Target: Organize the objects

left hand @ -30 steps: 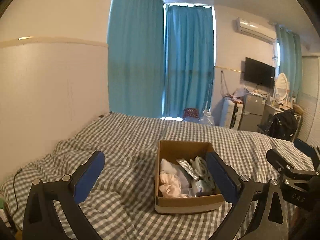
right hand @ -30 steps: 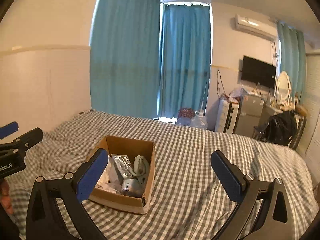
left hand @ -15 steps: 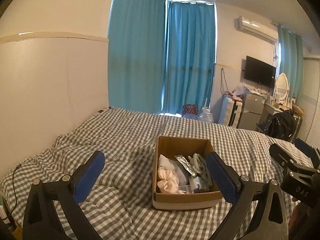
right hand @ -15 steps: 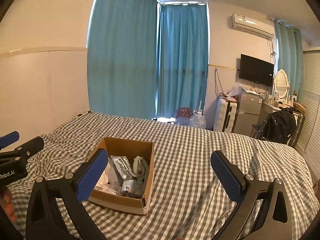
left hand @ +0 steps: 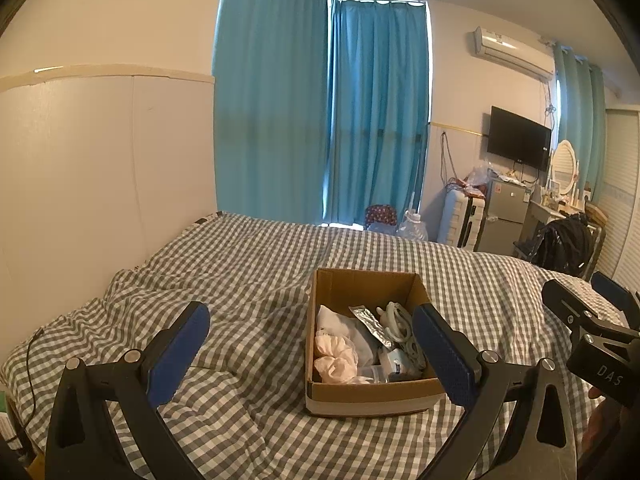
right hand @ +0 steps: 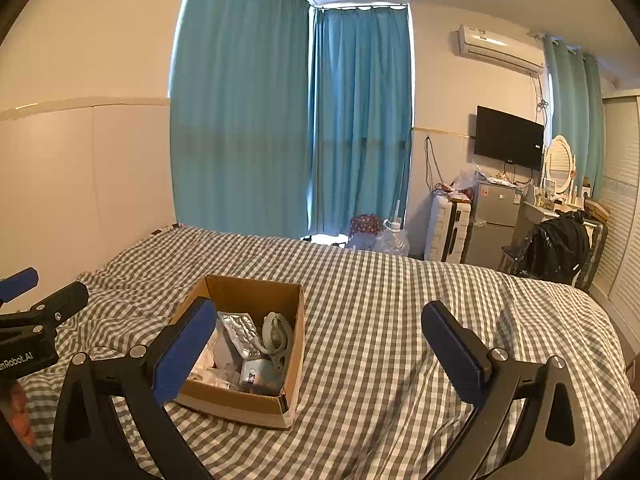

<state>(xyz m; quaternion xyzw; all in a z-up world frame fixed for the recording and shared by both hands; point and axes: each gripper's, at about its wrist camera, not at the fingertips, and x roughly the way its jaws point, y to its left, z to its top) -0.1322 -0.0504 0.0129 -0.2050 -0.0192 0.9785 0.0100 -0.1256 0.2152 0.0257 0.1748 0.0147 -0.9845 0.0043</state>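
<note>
Both of your tools hang spread wide and empty above the bed (left hand: 256, 264): the left hand-held gripper (left hand: 310, 354) has nothing between its blue pads, and the right hand-held gripper (right hand: 316, 350) is just as released. The cardboard box (left hand: 370, 394) sits on the checked cover toward the near side, and it holds a jumble: pale crumpled cloth (left hand: 334, 356) at its left, a silver blister pack (right hand: 240, 330) leaning in the middle, a coiled grey-white cable (right hand: 276, 334) at the right, and a small bluish item (right hand: 256, 374) near the front wall. No loose item shows on the cover around the box, so this scene fits either things gathered in already or a box waiting to be sorted out; I cannot tell which. If you do reach in, come down from above, mind the tall card walls, and pinch one piece at a time. The soft bedding may let the box tip, so steady its rim with your other tool.
</note>
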